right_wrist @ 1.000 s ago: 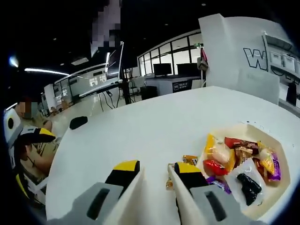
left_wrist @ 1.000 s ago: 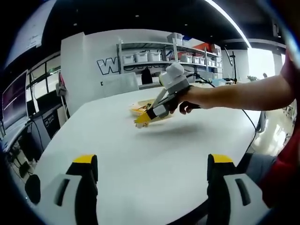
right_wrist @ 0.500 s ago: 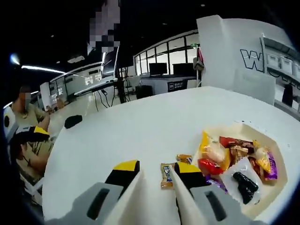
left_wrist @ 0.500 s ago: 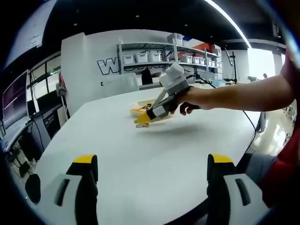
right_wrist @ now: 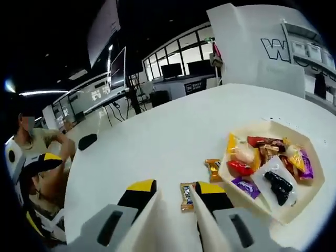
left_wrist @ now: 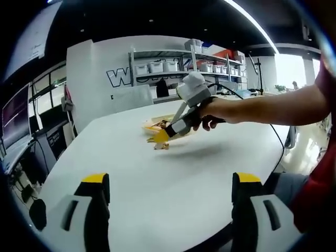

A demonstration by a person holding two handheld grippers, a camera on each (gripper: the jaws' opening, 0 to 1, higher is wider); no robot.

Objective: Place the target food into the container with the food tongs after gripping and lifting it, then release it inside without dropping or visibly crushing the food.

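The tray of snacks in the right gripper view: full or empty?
Partly full. Wrapped snacks cover much of the tray; two wrapped candies lie outside it on the table.

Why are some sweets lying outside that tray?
Two wrapped sweets lie on the white table beside the tray, apart from the pile inside. One sits between the right hand-held gripper's jaws.

Shelving (left_wrist: 184,60) holds white bins; monitors (right_wrist: 181,70) line the windows.
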